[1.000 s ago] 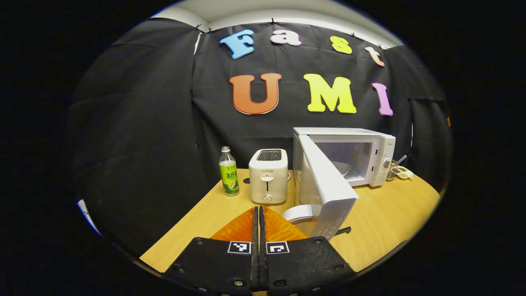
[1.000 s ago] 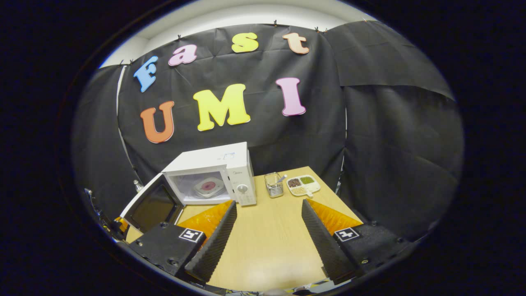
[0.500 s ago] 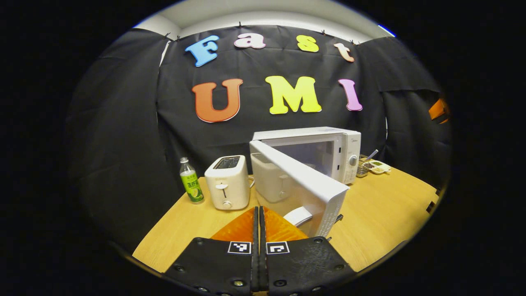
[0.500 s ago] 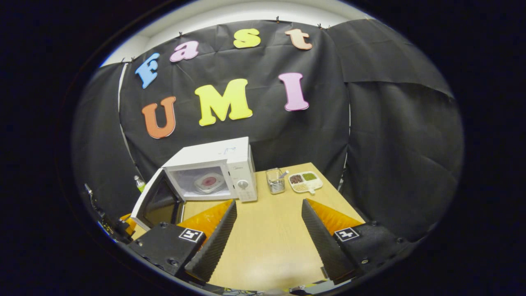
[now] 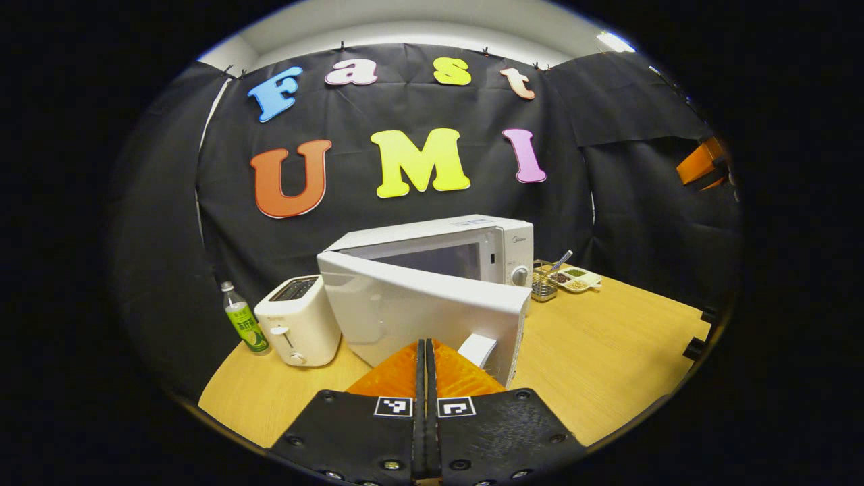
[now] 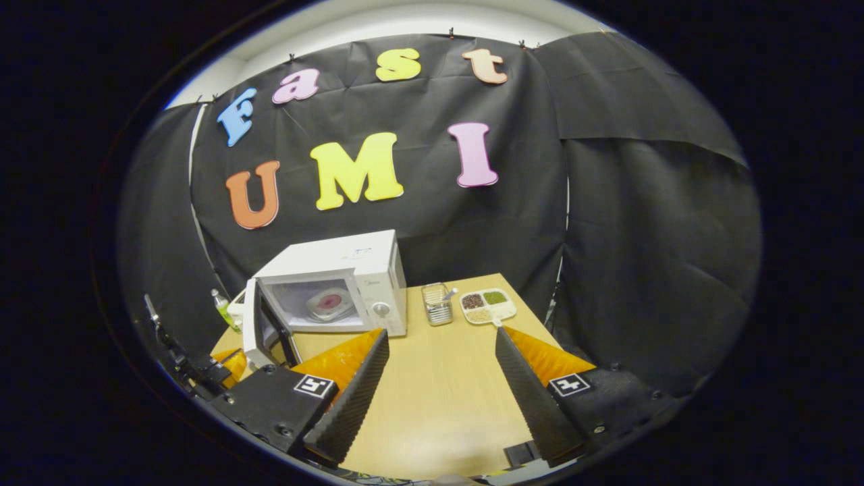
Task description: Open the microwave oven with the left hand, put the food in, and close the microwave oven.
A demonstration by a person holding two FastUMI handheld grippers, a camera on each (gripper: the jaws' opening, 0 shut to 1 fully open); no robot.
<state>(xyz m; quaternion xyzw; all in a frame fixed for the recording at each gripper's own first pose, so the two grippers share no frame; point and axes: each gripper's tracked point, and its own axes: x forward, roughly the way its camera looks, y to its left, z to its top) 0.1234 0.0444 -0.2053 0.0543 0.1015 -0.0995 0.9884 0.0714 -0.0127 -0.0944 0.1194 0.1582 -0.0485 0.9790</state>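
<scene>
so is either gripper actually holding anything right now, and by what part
No. The left gripper is shut with nothing between its fingers, its tips right at the microwave door near the handle. The right gripper is open over the table, holding nothing.

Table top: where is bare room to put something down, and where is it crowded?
Bare wood lies on the table before the microwave, reaching the right gripper. Crowded: the back edge with the metal basket and divided dish, and the left with the toaster and bottle.
</scene>
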